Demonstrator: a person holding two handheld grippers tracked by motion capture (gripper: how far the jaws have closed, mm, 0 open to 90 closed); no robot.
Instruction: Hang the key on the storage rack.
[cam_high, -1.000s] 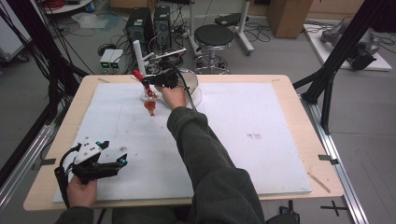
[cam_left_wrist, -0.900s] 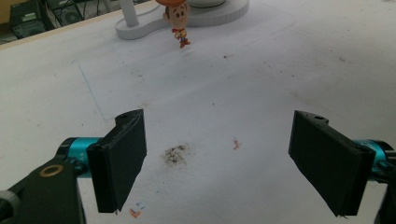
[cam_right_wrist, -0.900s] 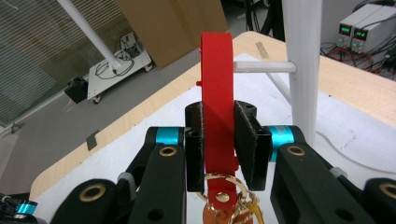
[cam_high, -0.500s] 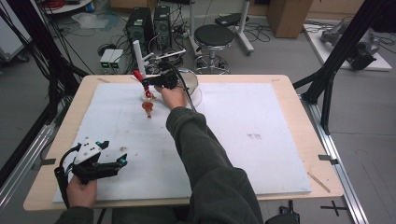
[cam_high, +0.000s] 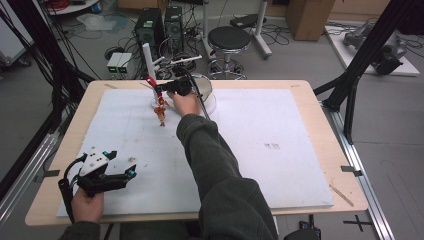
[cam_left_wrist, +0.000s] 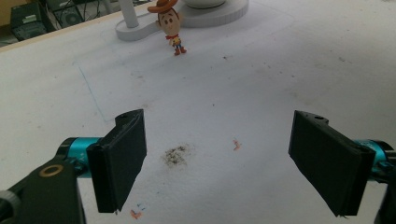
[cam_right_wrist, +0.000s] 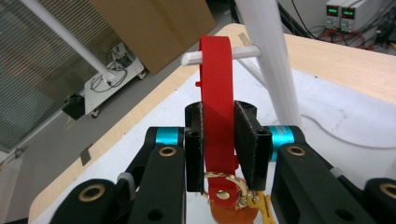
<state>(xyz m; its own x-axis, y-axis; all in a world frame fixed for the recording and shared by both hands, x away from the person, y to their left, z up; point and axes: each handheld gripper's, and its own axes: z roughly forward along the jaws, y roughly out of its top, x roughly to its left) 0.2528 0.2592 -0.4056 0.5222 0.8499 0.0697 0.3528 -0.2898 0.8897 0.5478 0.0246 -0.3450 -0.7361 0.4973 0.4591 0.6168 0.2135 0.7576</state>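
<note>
A keychain with a red strap (cam_right_wrist: 215, 88), a gold ring (cam_right_wrist: 224, 184) and a small cowboy figure (cam_high: 161, 111) hangs at the far left-centre of the table. My right gripper (cam_right_wrist: 218, 135) is shut on the strap just above the ring. The strap's top loop sits at the white peg (cam_right_wrist: 219, 55) of a white stand (cam_high: 147, 57); whether the peg runs through the loop is unclear. In the high view the right gripper (cam_high: 159, 89) is beside the stand. My left gripper (cam_high: 131, 172) rests open near the front left corner. From the left gripper view (cam_left_wrist: 224, 158) the figure (cam_left_wrist: 172, 23) is far ahead.
A white foam sheet (cam_high: 270, 150) covers the wooden table (cam_high: 330, 150). A round white base with a clear bowl (cam_high: 205, 87) stands just right of the stand. The stand's flat foot (cam_left_wrist: 140, 30) lies behind the figure. A dirt smudge (cam_left_wrist: 176, 155) marks the sheet between the left jaws.
The hanging figure has shifted slightly beneath the right gripper. The left gripper has stayed where it was.
</note>
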